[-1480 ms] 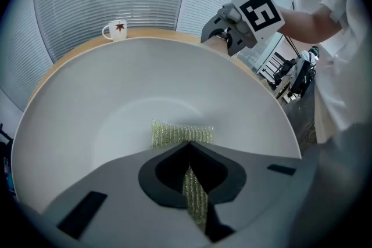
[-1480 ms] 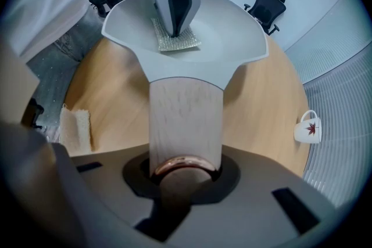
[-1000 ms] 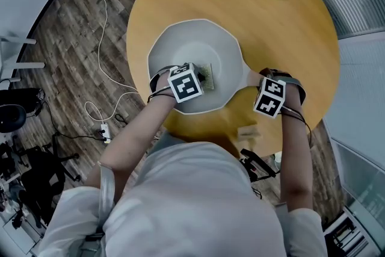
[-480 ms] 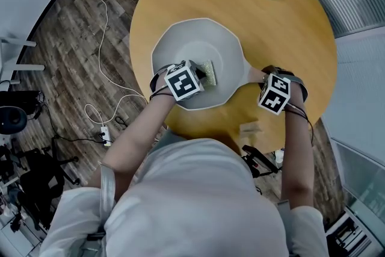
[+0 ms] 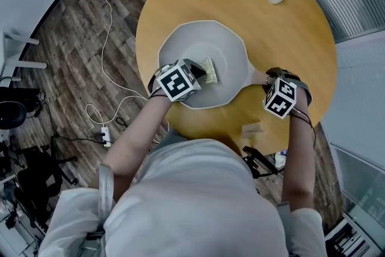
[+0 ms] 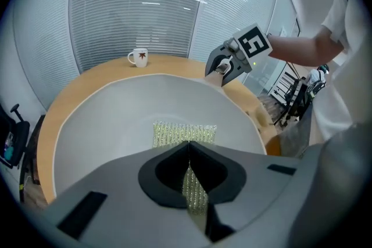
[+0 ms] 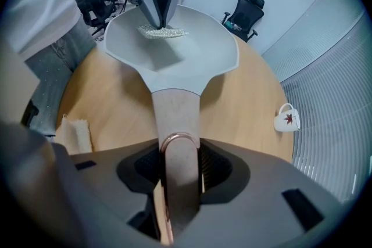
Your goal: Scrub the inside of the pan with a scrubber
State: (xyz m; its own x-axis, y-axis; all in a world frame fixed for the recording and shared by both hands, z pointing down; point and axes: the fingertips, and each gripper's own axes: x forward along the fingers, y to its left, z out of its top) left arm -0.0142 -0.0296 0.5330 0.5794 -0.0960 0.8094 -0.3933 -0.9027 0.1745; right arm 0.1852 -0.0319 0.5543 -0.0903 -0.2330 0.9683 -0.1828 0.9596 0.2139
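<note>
Inside the pan point(image 5: 225, 51), left hand-held gripper point(image 6: 188, 146) pinches the scrubber point(image 6: 183, 132).

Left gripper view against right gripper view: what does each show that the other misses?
Left gripper view only: the right gripper from outside, with its marker cube, and the scrubber running back between the left gripper's shut jaws. Right gripper view only: the pan handle, lying between the right gripper's opening jaws. Both: the pan, scrubber, mug and table.
</note>
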